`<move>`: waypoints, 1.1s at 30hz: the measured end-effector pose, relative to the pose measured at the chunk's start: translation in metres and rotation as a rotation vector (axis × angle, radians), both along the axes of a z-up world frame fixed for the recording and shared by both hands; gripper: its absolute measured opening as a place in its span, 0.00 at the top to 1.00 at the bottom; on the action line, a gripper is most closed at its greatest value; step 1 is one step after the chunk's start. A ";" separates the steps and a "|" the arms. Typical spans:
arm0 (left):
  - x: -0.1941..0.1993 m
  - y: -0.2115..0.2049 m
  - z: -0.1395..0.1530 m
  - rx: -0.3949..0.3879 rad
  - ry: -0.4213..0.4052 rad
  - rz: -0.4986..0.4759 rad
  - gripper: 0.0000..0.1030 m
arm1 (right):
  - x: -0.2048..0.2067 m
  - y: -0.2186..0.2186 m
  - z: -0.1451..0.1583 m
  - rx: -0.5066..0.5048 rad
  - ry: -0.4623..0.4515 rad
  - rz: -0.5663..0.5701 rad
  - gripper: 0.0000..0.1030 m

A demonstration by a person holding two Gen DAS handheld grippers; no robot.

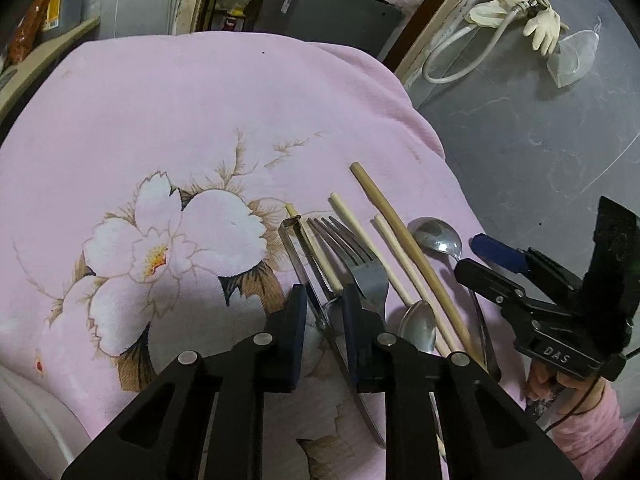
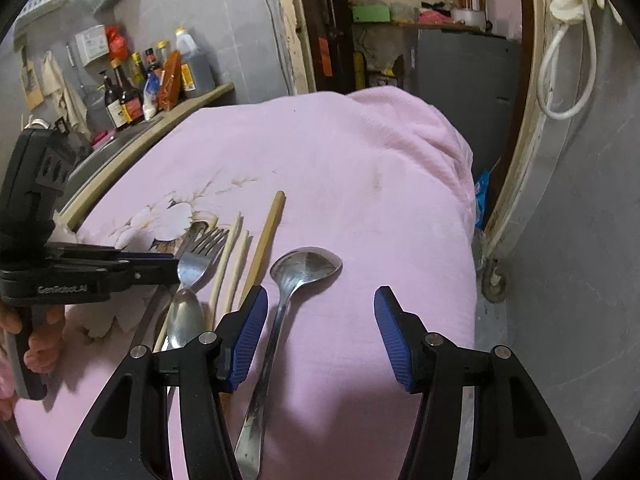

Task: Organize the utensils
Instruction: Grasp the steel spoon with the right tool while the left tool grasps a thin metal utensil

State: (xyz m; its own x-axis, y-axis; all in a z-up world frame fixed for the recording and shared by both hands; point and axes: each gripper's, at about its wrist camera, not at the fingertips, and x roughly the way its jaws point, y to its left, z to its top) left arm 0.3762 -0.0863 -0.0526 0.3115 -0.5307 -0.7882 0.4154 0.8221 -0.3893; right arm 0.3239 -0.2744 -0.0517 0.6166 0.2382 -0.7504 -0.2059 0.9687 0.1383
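Observation:
Utensils lie in a row on a pink flowered cloth (image 1: pixel 168 120): metal tongs (image 1: pixel 298 256), a fork (image 1: pixel 352 252), pale chopsticks (image 1: pixel 394 268), a tan stick (image 1: pixel 400 228), a small spoon (image 1: pixel 418 326) and a big spoon (image 1: pixel 438 238). My left gripper (image 1: pixel 324 308) is partly open, its fingers straddling the tongs' handle and a knife (image 1: pixel 366 412) beside the fork. My right gripper (image 2: pixel 320 312) is open and empty, low over the cloth, with the big spoon (image 2: pixel 304 268) lying just inside its left finger. The right gripper also shows in the left wrist view (image 1: pixel 496 256).
The cloth's right edge drops to a grey floor (image 1: pixel 540 140) holding a white hose and gloves (image 1: pixel 516 12). A shelf of bottles (image 2: pixel 152 80) stands at the far left, and a doorway with shelves (image 2: pixel 400 20) is behind.

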 end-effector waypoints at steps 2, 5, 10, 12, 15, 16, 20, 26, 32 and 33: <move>-0.002 0.001 0.000 -0.010 0.002 0.003 0.86 | 0.000 -0.001 0.000 0.006 0.002 -0.002 0.48; -0.003 0.001 0.000 -0.025 0.010 0.018 0.87 | -0.001 0.000 0.001 -0.003 -0.001 -0.003 0.48; -0.007 0.006 0.001 -0.029 0.018 0.024 0.88 | 0.000 0.001 0.002 -0.007 0.001 -0.004 0.48; -0.009 0.010 0.001 -0.031 0.028 0.021 0.89 | 0.000 0.001 0.001 -0.008 0.001 -0.003 0.48; -0.012 0.016 0.002 -0.030 0.034 0.023 0.89 | 0.000 0.002 0.001 -0.014 0.004 0.001 0.48; -0.013 0.019 0.003 -0.028 0.036 0.023 0.89 | 0.000 0.003 0.000 -0.022 0.007 0.005 0.48; -0.015 0.017 0.003 -0.005 0.028 0.008 0.89 | 0.003 0.012 -0.001 -0.076 0.016 0.025 0.48; -0.013 0.010 0.004 0.025 0.030 -0.008 0.89 | 0.023 0.016 -0.003 -0.113 0.034 0.049 0.48; -0.010 0.003 0.005 0.055 0.040 -0.038 0.87 | 0.035 0.022 -0.007 -0.150 0.036 0.084 0.47; -0.009 0.002 0.005 0.059 0.044 -0.042 0.85 | 0.035 0.022 -0.007 -0.147 0.037 0.085 0.47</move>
